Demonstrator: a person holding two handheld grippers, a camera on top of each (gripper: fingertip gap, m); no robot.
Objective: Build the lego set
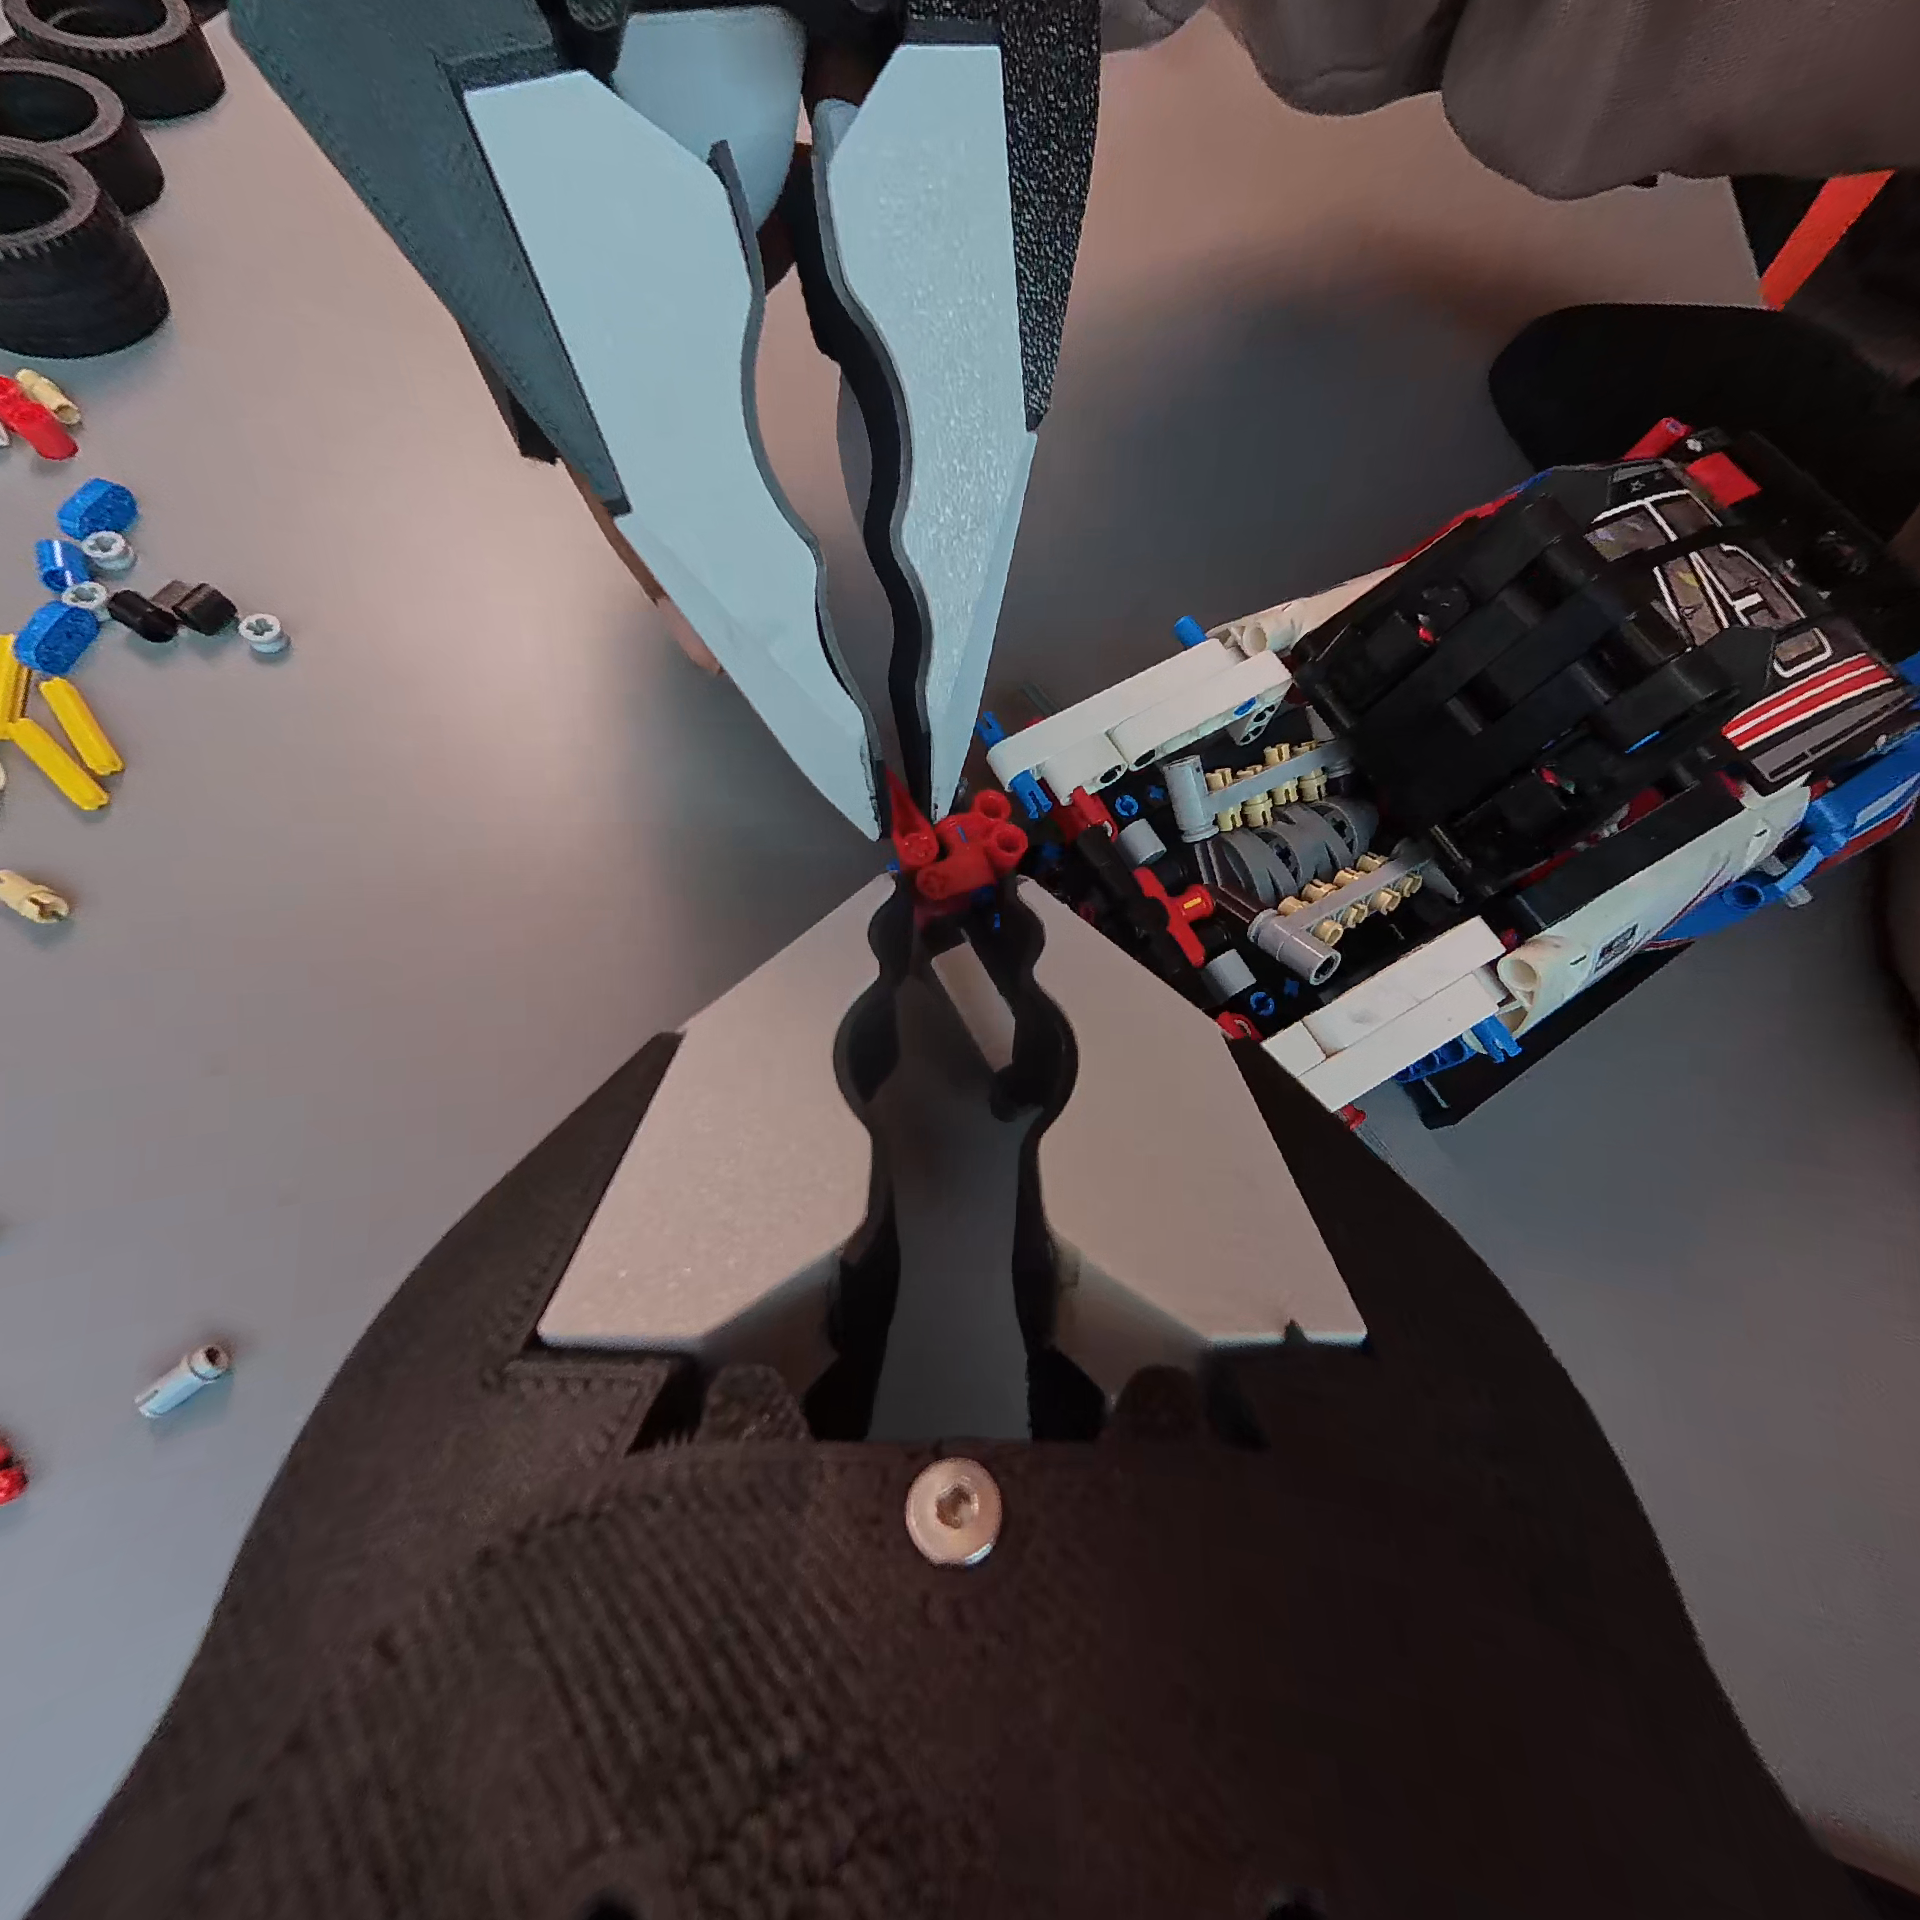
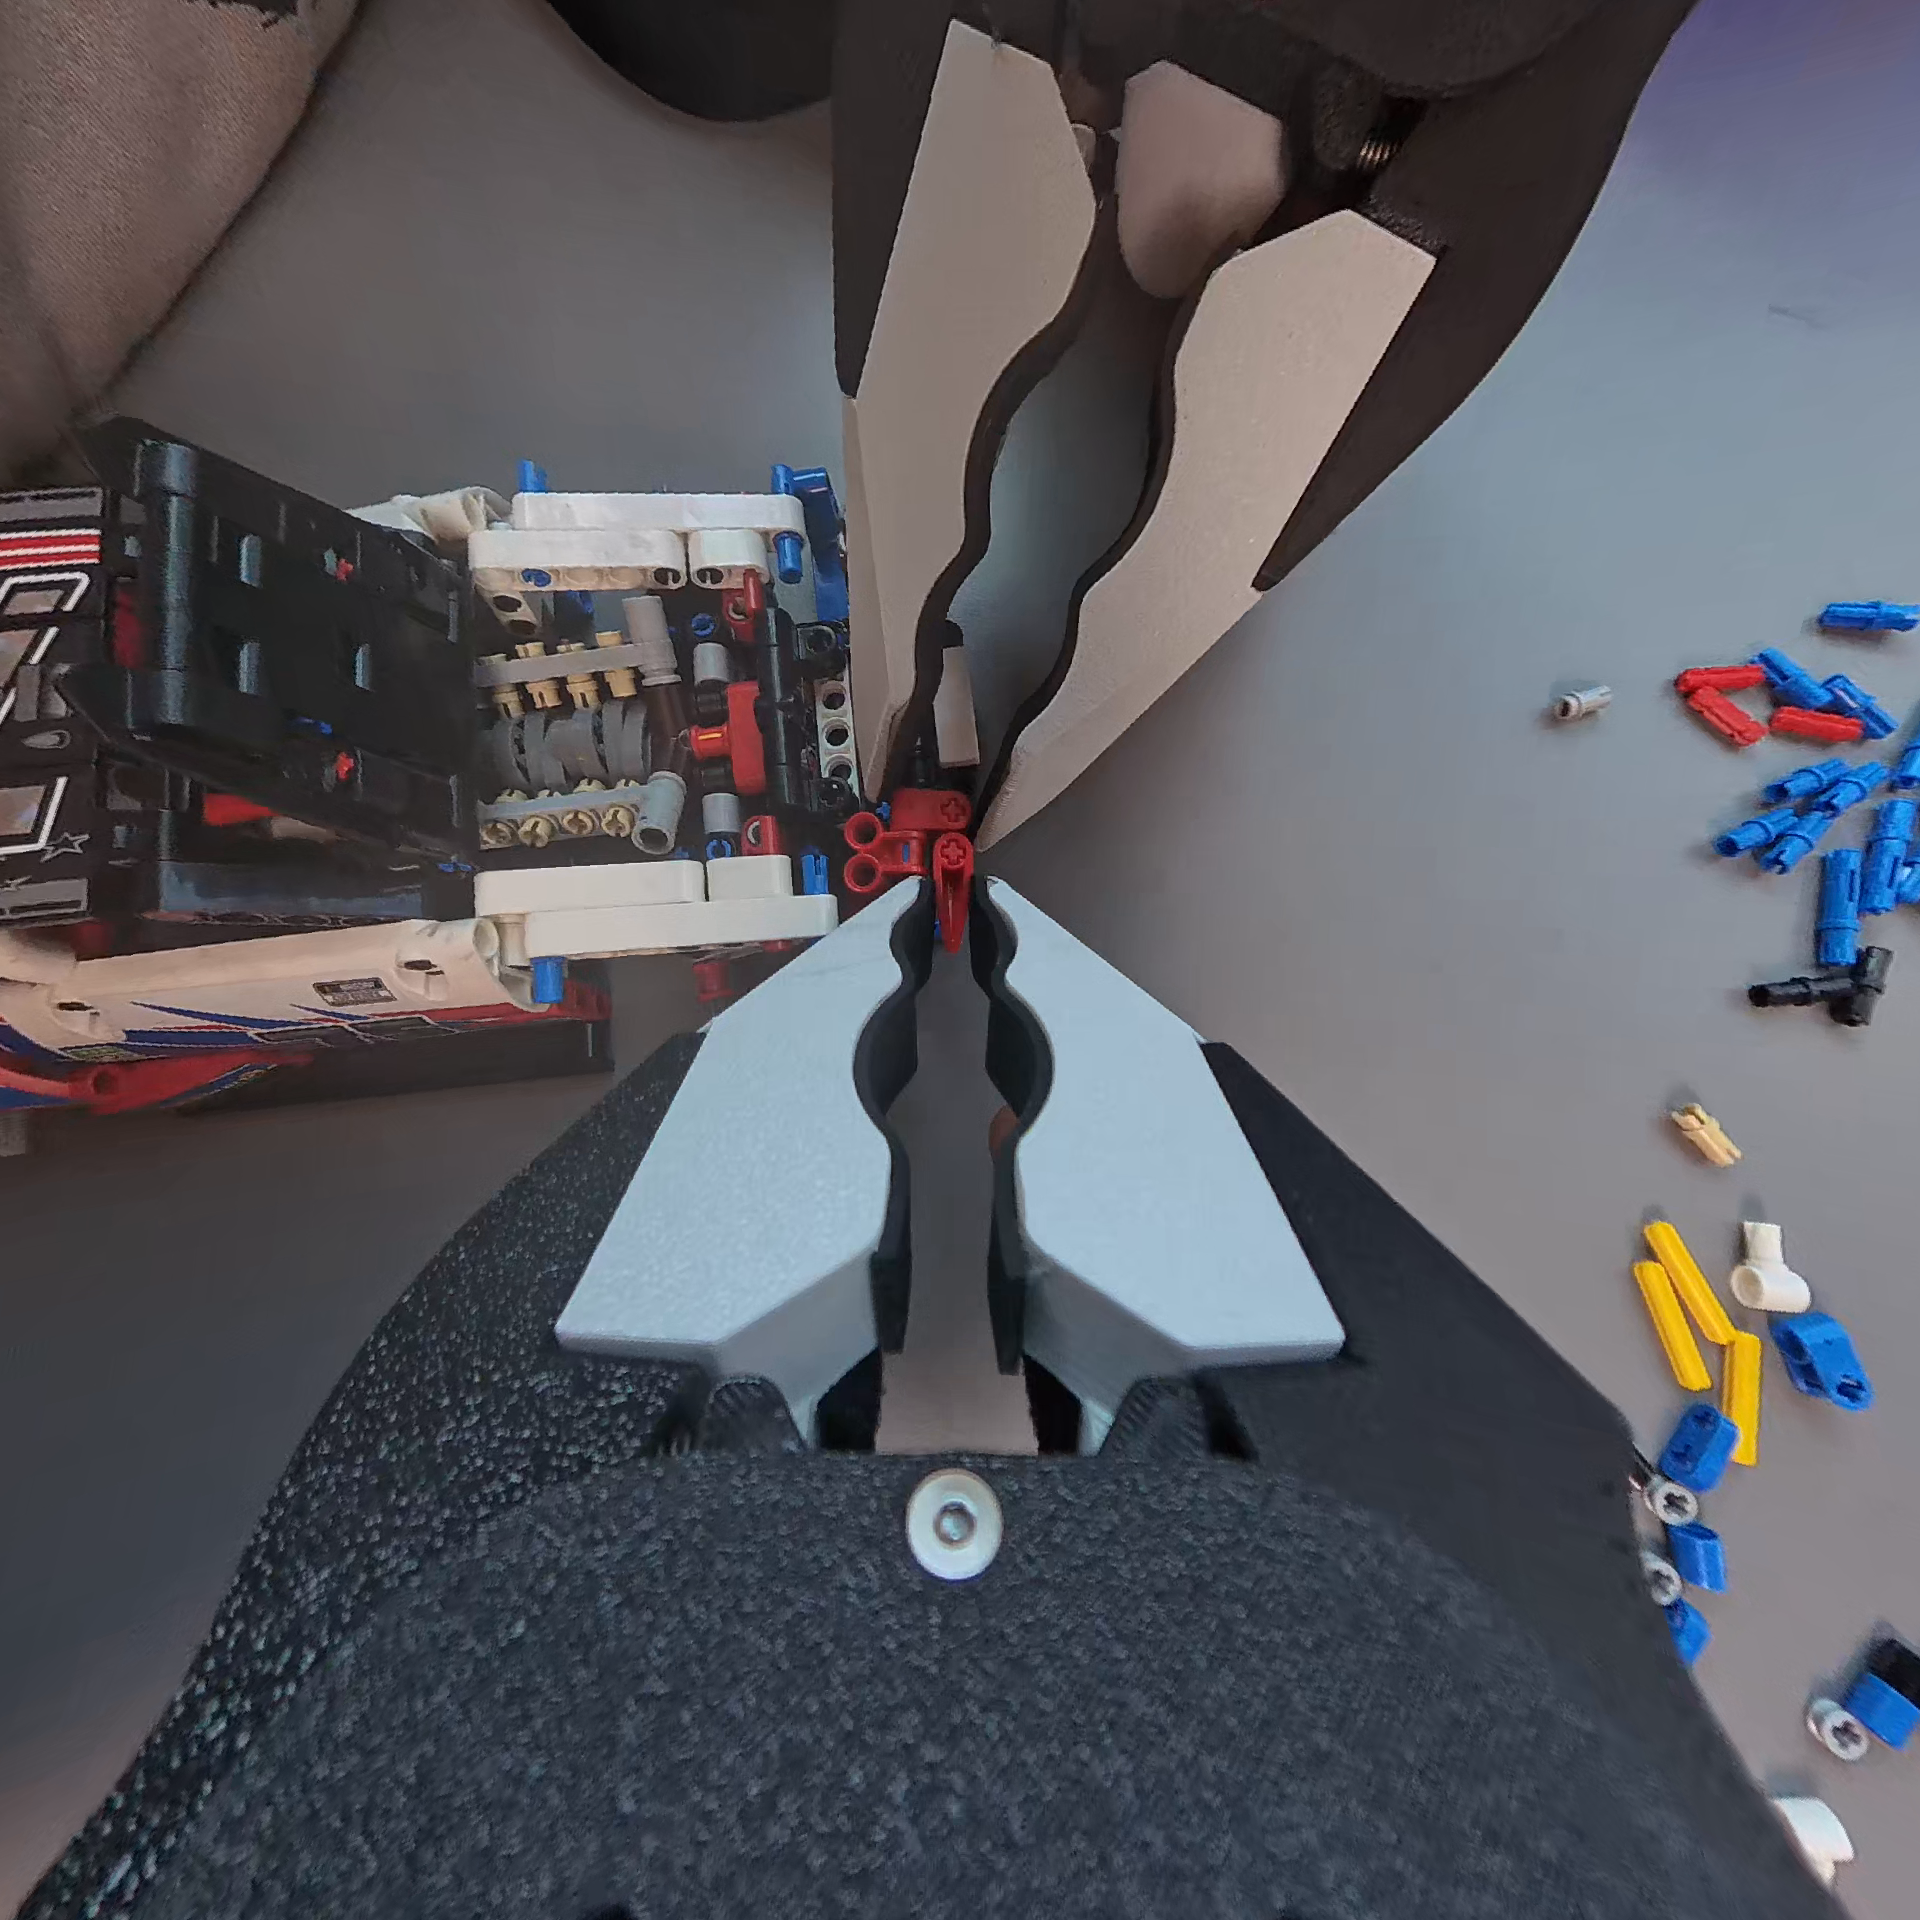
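In the left wrist view, the left gripper [image 1: 951, 883] rose from six o'clock, its black fingers clenched on a small red connector cluster [image 1: 961, 850] at the centre. The right gripper [image 1: 906, 792] came down from twelve o'clock, its pale blue fingers pinched on a thin red piece [image 1: 906, 826] touching that cluster. The lego car [image 1: 1455, 831], black, white and blue with an exposed grey engine, lay at three o'clock on the grey table [image 1: 416, 935], its open end just beside the cluster. Loose blue, yellow and red pieces [image 1: 83, 644] were scattered at nine o'clock, and black tyres [image 1: 62, 208] sat at ten o'clock.

In the right wrist view, the right gripper [image 2: 951, 894] reached up from six o'clock, gripping the thin red piece [image 2: 951, 883]. The left gripper [image 2: 930, 790] came down from twelve o'clock, closed on the red connector cluster [image 2: 914, 821]. The lego car [image 2: 416, 748] lay at nine o'clock on the table [image 2: 1351, 831], its rear touching the cluster. Loose blue pins [image 2: 1829, 831] lay at three o'clock and yellow rods [image 2: 1694, 1330] at four o'clock.
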